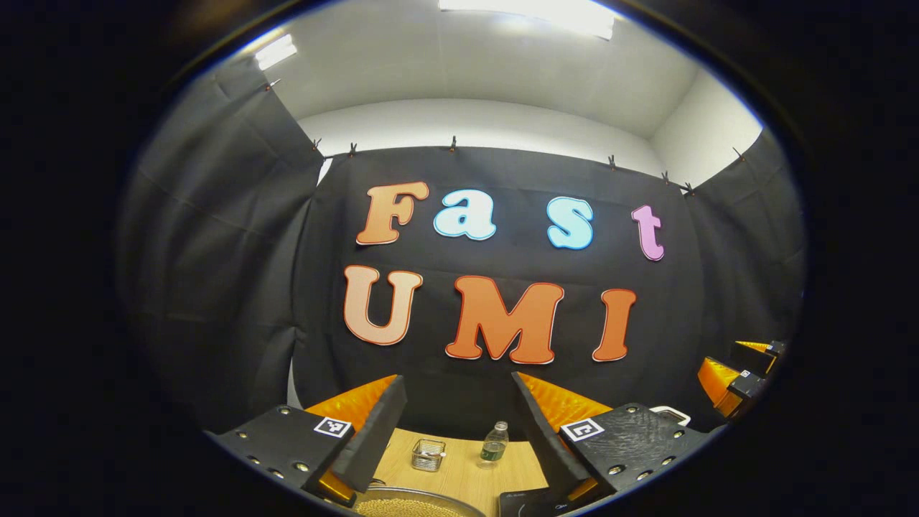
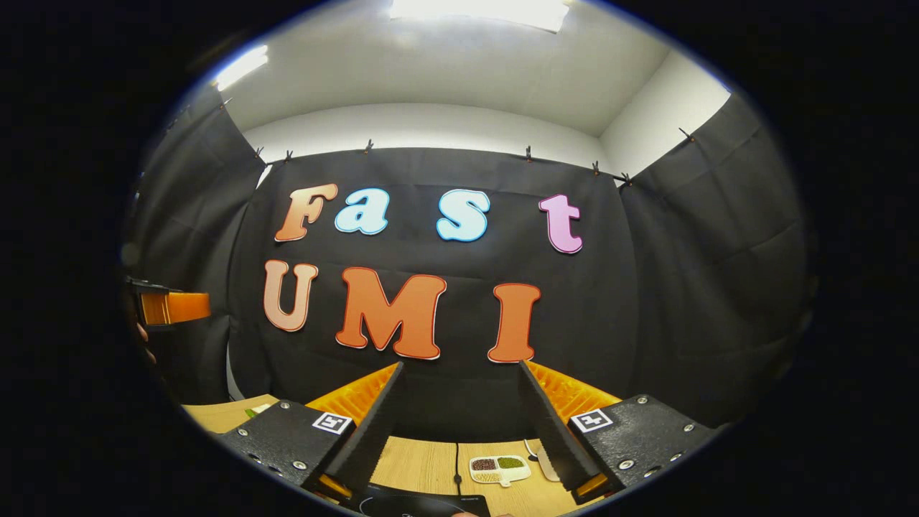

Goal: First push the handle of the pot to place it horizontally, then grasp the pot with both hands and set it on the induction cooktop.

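Fingers, left gripper [image 1: 459, 431]: spread wide, nothing between them; ridged inner faces, flat plates with screws and a square marker on each side.
Fingers, right gripper [image 2: 459, 420]: spread wide too, empty, same ridged wedges.
Pose: both grippers are held level above the table [image 1: 459, 459], pointing at the booth's back wall. In the left gripper view the right gripper sits far right, cut by the edge; in the right gripper view the left gripper sits far left, with part of a hand behind it.
Pot [image 1: 420, 504]: round metal rim, pale grainy filling, under the left fingers at the bottom edge; handle cut off.
Cooktop [image 2: 423, 502]: dark glossy slab, mostly cut off.
Table: light wood grain.
Other things: small metal wire basket [image 1: 428, 454], clear plastic bottle [image 1: 494, 444], white divided dish [image 2: 500, 468] with coloured fillings.
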The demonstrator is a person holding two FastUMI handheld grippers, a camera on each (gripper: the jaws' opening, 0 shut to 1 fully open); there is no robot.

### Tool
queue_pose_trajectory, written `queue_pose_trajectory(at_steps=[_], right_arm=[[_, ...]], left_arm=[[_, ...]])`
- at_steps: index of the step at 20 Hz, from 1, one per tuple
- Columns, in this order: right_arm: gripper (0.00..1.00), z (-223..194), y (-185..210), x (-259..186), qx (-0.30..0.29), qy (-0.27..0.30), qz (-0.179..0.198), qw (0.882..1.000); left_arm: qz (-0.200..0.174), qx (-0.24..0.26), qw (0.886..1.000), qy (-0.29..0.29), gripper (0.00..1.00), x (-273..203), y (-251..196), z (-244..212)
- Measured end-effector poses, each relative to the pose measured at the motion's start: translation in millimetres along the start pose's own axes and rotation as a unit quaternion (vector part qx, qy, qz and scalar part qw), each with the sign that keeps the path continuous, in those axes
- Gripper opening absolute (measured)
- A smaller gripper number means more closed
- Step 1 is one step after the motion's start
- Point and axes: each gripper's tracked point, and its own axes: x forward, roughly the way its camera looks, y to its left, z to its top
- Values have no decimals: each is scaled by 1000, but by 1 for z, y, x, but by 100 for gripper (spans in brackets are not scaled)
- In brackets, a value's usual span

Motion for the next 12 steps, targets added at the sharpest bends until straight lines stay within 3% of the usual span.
queue_pose_trajectory(at_steps=[5,7,8,11,12], right_arm=[[95,-5,5,-2,2,9,0,1000],[95,-5,7,-2,3,10,1,1000],[95,-6,7,-3,3,11,1,1000],[95,-8,9,-4,4,14,1,1000],[95,-8,9,-5,4,15,0,1000]], left_arm=[[-20,7,999,35,92,-4,-4,-19],[-45,23,996,71,68,-4,-11,-38],[-64,30,993,94,50,-8,-18,-49],[-73,81,983,148,29,-18,-22,-82],[-75,96,980,159,15,-20,-20,-92]])
